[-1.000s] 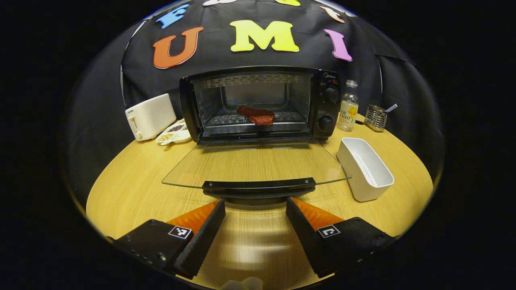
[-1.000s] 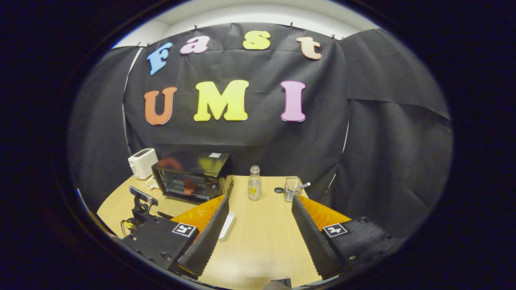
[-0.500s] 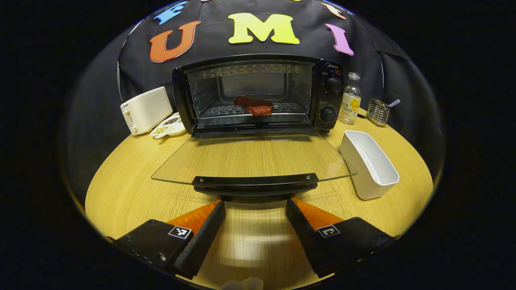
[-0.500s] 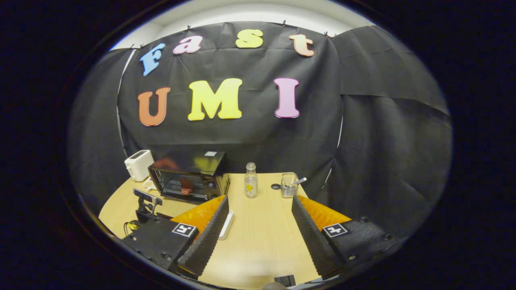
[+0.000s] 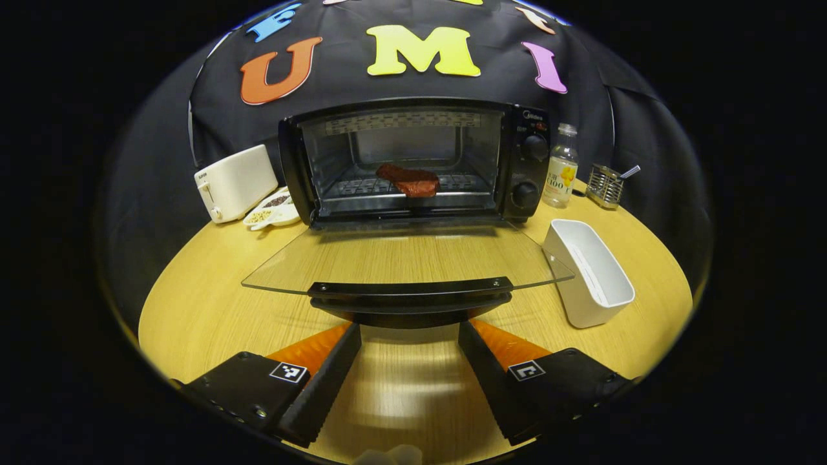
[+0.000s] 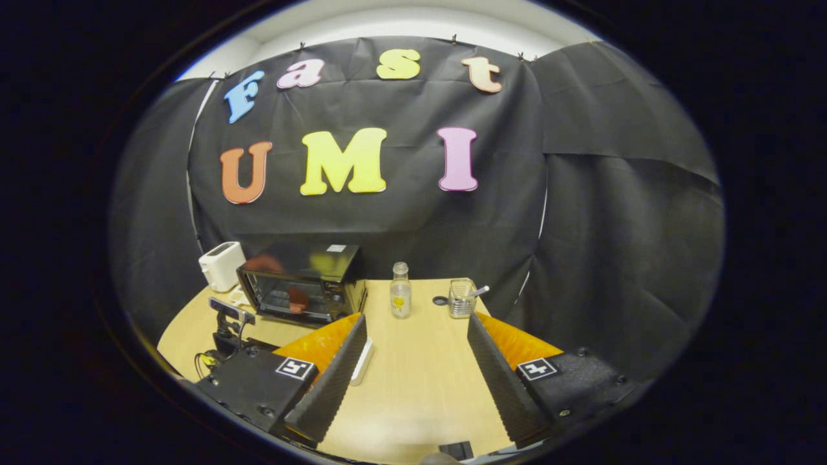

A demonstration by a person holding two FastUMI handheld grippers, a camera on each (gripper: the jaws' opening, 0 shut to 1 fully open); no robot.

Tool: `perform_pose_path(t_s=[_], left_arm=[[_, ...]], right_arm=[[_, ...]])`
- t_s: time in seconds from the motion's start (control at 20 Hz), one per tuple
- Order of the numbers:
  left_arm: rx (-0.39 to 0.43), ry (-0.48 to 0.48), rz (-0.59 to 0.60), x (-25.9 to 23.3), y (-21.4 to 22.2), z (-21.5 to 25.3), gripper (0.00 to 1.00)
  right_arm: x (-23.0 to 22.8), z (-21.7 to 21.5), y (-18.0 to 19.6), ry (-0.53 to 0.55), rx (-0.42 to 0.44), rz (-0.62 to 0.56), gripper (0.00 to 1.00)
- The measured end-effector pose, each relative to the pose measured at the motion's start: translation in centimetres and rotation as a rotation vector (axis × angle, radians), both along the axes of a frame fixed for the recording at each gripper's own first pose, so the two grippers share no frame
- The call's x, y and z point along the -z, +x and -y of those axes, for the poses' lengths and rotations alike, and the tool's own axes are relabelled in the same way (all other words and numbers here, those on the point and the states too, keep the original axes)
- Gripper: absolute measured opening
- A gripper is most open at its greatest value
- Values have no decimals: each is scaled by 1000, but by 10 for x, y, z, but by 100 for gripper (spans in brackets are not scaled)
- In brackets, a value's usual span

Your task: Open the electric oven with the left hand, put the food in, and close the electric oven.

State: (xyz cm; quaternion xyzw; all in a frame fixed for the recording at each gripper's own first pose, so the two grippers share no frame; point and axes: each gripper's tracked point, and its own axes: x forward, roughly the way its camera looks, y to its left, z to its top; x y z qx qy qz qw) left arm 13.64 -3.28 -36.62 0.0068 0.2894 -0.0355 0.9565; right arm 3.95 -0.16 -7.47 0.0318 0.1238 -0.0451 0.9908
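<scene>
The food was already laid on the rack inside the electric oven, and the glass door was folded flat toward the near side. The left gripper was held spread just short of the door handle. The right gripper was parked wide apart, well back. Closing looked due: the handle would need lifting.
</scene>
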Motion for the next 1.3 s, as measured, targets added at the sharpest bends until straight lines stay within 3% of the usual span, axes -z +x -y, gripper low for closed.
perform_pose_path(t_s=[0.5, 0.85, 1.05, 1.3], left_arm=[[7, 6, 112, -64, 30, -10, 97], [60, 74, 193, -88, 54, -9, 96], [15, -20, 152, -87, 68, -8, 96], [-3, -34, 196, -109, 97, -9, 97]], right_arm=[[3, -4, 6, 46, -11, 19, 99], [3, 4, 5, 63, 16, 27, 99], [6, 9, 3, 58, 37, 0, 99], [4, 4, 2, 35, 33, -20, 99]])
